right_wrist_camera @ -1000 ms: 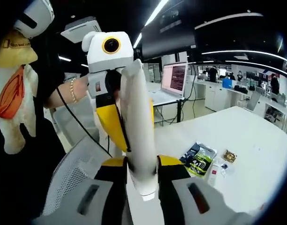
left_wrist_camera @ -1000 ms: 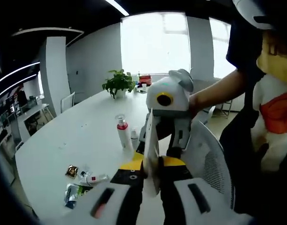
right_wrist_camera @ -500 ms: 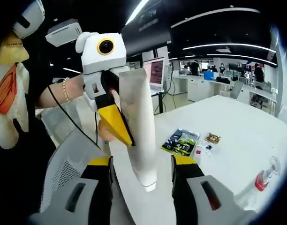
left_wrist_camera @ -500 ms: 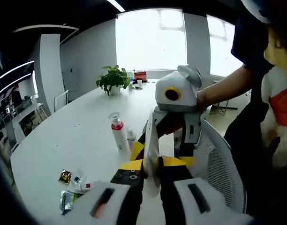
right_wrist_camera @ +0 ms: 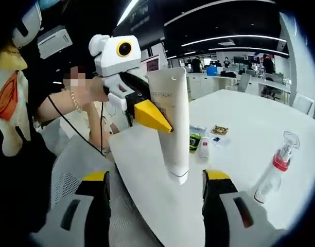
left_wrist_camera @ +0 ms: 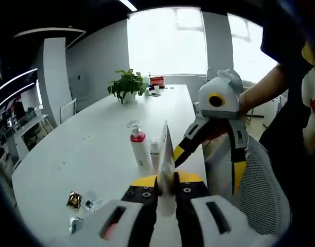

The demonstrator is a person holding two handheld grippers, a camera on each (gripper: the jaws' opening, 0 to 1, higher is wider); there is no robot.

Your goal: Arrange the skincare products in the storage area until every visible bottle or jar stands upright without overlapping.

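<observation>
The white tabletop (left_wrist_camera: pixel 90 154) is being shown across the left and centre of the left gripper view. A white tube (right_wrist_camera: pixel 171 128) is being held cap-down at the centre of the right gripper view by the left tongs (right_wrist_camera: pixel 147 116), whose jaws are being pressed shut on it; the right tongs (right_wrist_camera: pixel 156 190) are being kept wide apart below it. A spray bottle (left_wrist_camera: pixel 138 149) with a red collar is being kept upright just left of the tube. Small packets (right_wrist_camera: pixel 209 138) are lying flat beyond.
</observation>
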